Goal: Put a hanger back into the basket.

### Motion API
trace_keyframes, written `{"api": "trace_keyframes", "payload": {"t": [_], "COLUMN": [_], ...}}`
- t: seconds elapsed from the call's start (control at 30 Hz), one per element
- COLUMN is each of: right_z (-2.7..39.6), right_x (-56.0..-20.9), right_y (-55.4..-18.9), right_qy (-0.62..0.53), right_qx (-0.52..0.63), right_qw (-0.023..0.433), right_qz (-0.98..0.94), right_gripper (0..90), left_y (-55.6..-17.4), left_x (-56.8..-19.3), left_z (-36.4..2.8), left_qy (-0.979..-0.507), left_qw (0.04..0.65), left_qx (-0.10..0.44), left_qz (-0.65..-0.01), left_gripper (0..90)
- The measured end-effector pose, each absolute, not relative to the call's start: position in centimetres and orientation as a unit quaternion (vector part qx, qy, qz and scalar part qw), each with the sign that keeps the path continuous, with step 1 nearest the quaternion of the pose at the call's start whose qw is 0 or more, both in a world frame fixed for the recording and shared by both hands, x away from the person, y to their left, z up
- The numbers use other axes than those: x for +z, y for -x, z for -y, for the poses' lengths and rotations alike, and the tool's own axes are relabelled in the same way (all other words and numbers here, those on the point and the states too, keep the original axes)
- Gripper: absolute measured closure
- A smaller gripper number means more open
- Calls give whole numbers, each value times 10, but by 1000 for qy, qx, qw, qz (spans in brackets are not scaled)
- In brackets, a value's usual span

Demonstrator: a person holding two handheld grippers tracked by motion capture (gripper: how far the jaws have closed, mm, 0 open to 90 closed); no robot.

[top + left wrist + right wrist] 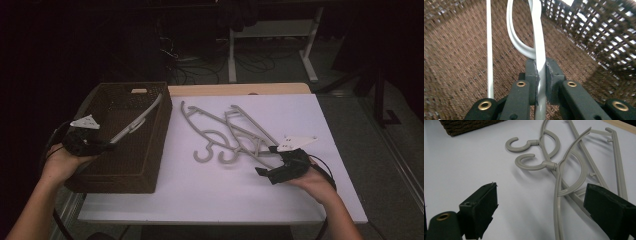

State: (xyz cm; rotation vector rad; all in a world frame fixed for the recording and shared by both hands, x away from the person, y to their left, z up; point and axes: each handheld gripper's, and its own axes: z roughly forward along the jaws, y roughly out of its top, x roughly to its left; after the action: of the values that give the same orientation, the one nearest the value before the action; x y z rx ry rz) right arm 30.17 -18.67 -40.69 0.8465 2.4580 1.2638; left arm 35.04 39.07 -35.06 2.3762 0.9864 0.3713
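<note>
My left gripper (540,82) is clamped on a grey hanger (136,121), jaws pinched tight on one of its flat bars, and I've got it down inside the brown woven basket (150,170) at the left side of the table (200,200). I'm holding it by the bar, I'd say, because that's the thin part the pads can close on fully, and it lets me lower the whole thing past the rim without the hook snagging the weave. From above, the hanger runs long from my jaws up and away toward the basket's far right corner, tilted, its far end resting near the rim. In the left gripper view the bar shoots straight ahead between the pads, with a curved loop branching off just past them.

My right gripper (541,207) sits wide open, nothing in it, low over the white tabletop just beside the two hangers on the table (227,135). They lie flat and overlapped, crossed over each other, hooks pointing toward my side and curling left, long bars fanning away to the far edge. I'm parked at their near right ends, probably because a bar end there is the easiest place to pinch next.
</note>
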Motion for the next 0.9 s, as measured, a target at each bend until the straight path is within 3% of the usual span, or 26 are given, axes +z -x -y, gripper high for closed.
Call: {"api": "trace_keyframes", "payload": {"t": [0.07, 0.17, 0.37, 0.6, 0.9], "right_z": [187, 187, 188, 188, 187], "right_x": [-407, -407, -406, -405, -402], "right_y": [-302, -302, -301, -302, -304], "right_qy": [-290, -290, -291, -295, -305], "right_qx": [434, 435, 436, 439, 438], "right_qw": [125, 125, 125, 123, 120], "right_qz": [-844, -843, -842, -840, -837], "right_gripper": [114, 114, 115, 116, 118], "left_y": [-350, -350, -349, -348, -353], "left_x": [-351, -348, -344, -323, -298], "left_z": [-389, -392, -395, -379, -330], "left_qy": [-883, -872, -857, -839, -830], "left_qw": [261, 285, 315, 379, 438], "left_qx": [148, 159, 158, 145, 122], "left_qz": [-361, -366, -377, -362, -323], "left_gripper": [810, 632, 473, 368, 234]}}
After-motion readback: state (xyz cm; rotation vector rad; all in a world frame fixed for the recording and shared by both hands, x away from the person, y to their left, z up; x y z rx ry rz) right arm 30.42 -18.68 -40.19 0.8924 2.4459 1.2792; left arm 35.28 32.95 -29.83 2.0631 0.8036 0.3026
